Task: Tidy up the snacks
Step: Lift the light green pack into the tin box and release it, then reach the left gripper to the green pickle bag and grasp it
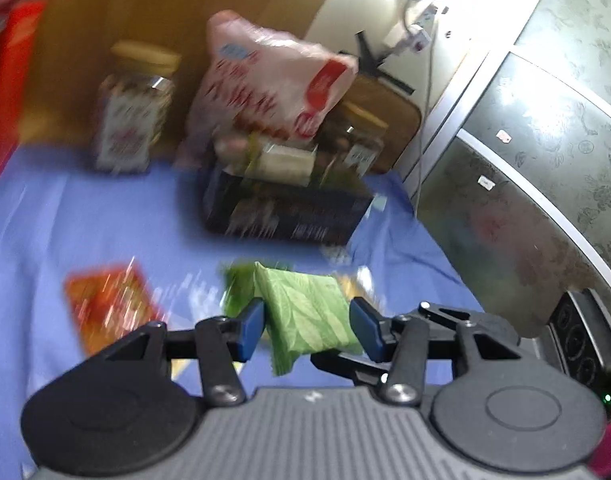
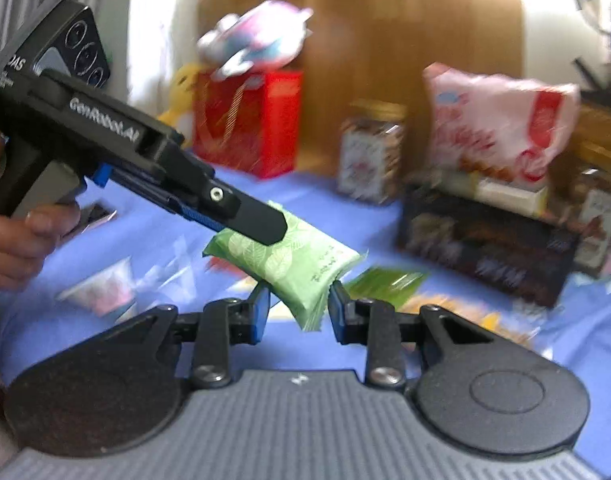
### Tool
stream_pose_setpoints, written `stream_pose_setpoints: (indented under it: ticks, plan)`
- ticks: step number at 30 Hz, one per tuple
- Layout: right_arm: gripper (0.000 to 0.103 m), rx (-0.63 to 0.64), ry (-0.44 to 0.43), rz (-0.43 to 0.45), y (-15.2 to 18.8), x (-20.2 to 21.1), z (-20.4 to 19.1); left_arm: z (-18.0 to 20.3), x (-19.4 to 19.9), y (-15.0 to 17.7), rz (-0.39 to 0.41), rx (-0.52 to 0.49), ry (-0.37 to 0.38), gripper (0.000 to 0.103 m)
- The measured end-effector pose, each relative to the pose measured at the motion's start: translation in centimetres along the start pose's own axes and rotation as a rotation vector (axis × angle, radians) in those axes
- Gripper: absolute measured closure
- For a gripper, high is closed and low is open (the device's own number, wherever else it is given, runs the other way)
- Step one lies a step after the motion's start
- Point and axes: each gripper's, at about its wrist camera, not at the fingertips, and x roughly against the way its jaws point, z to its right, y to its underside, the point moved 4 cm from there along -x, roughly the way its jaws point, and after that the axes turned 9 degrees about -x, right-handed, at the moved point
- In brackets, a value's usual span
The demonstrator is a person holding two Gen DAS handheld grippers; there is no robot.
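Note:
A green leaf-patterned snack packet (image 1: 307,312) (image 2: 289,260) is held in the air above the blue cloth. My left gripper (image 1: 307,328) is shut on one end of it; in the right wrist view that gripper (image 2: 265,224) comes in from the left and clamps the packet's upper end. My right gripper (image 2: 299,312) has its fingers on either side of the packet's lower end, touching or nearly so. A dark open box (image 1: 285,212) (image 2: 485,248) holding snacks, with a pink-and-red bag (image 1: 273,80) (image 2: 497,128) on top, stands behind.
Blue cloth (image 1: 85,220) covers the table. An orange-red packet (image 1: 109,304), another green packet (image 2: 385,284), a jar (image 1: 133,108) (image 2: 369,148), a red box (image 2: 249,120) and a small cup (image 2: 101,292) lie around. A grey patterned cabinet (image 1: 525,160) stands at right.

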Motion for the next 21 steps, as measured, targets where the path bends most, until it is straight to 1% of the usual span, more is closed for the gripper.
stream_pose_setpoints:
  ticks: [6, 11, 16, 21]
  plan:
    - [0.069, 0.007, 0.123, 0.085, -3.8, -1.1, 5.1, 1.4, -6.3, -6.8, 0.01, -0.053, -0.01, 0.057]
    - [0.069, -0.023, 0.195, 0.108, -6.2, -2.6, 10.3, 1.4, -11.8, -10.5, 0.006, -0.085, -0.02, 0.056]
    - [0.069, -0.059, 0.26, 0.093, -6.5, -5.0, 13.9, 0.7, -16.3, -12.2, -0.014, -0.068, -0.034, 0.056]
    - [0.068, -0.079, 0.314, 0.1, -6.4, -6.6, 15.6, -0.4, -18.2, -12.4, -0.027, -0.054, -0.073, 0.053]
